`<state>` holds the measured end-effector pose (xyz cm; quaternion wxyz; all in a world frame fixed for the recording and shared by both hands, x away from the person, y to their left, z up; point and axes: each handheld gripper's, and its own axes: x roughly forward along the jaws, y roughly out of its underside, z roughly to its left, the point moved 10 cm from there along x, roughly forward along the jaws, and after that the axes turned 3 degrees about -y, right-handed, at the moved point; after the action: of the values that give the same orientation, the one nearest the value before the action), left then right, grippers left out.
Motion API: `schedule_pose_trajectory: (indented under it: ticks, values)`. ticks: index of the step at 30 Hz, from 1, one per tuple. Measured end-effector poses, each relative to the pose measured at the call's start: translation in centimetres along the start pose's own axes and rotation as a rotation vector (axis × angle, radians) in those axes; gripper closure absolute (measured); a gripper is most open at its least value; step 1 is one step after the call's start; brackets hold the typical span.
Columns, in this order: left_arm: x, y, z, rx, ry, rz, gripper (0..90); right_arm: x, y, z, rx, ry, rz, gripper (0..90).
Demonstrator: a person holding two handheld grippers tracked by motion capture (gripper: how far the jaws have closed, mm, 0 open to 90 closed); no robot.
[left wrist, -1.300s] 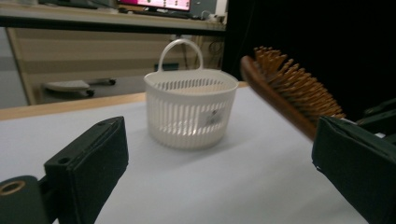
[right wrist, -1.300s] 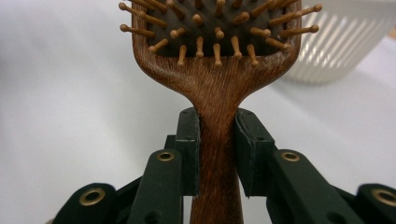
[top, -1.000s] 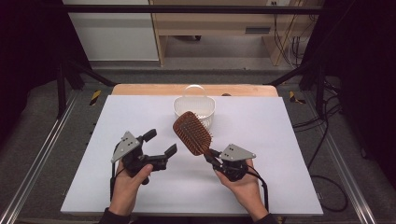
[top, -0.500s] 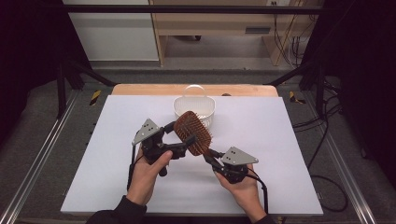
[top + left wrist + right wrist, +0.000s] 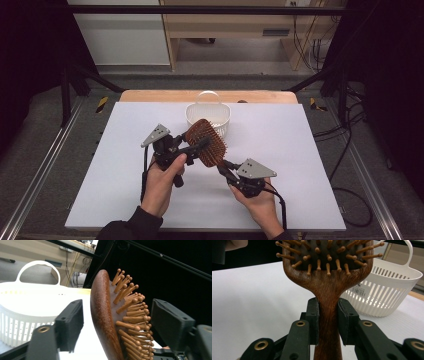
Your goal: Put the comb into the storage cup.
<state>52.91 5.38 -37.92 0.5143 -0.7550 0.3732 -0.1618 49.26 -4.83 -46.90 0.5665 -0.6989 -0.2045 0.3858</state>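
Note:
A wooden paddle hairbrush (image 5: 207,142) with wooden bristles is held up over the white table. My right gripper (image 5: 223,166) is shut on its handle (image 5: 328,322), one pad on each side. My left gripper (image 5: 196,140) has come in from the left and straddles the brush head (image 5: 105,315). Its jaws have just been closing. One pad faces the smooth back and the other faces the bristle tips, with small gaps still showing on both sides. A white slatted basket (image 5: 192,112) with a hoop handle stands just behind the brush.
The white board (image 5: 300,150) covers a wooden tabletop, with bare room to the left, right and front of the hands. Metal rails run along both sides. Black frame posts and cables stand beyond the table.
My left hand has moved right from the bare board to the brush head, and its jaws have narrowed around it. The right gripper and the brush have stayed in place.

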Motion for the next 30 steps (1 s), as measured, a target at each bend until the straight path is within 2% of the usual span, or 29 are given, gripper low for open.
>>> schedule_pose_trajectory:
  ticks: [3,7,11,13,21,30]
  values:
    - [0.1,0.1,-0.3,-0.006,0.015,0.006,33.3,0.1,0.1,0.1,0.0,0.002,0.0,73.2]
    - [0.1,0.1,-0.1,-0.013,-0.008,0.008,37.8,0.2,0.0,0.2,0.0,-0.001,-0.003,73.1]
    - [0.1,0.1,0.1,-0.049,-0.006,0.017,42.7,0.3,0.2,0.3,0.001,0.001,0.002,73.1]
    - [0.0,0.0,0.0,-0.061,0.009,0.013,45.4,0.4,0.2,0.4,0.002,0.002,0.004,73.1]
    - [0.0,0.0,-0.6,-0.031,-0.002,0.0,50.5,0.4,0.3,0.5,0.008,0.006,0.003,73.1]
    - [0.1,-0.1,-1.1,-0.038,0.023,-0.012,51.9,0.5,0.3,0.4,0.017,0.005,-0.004,72.6]
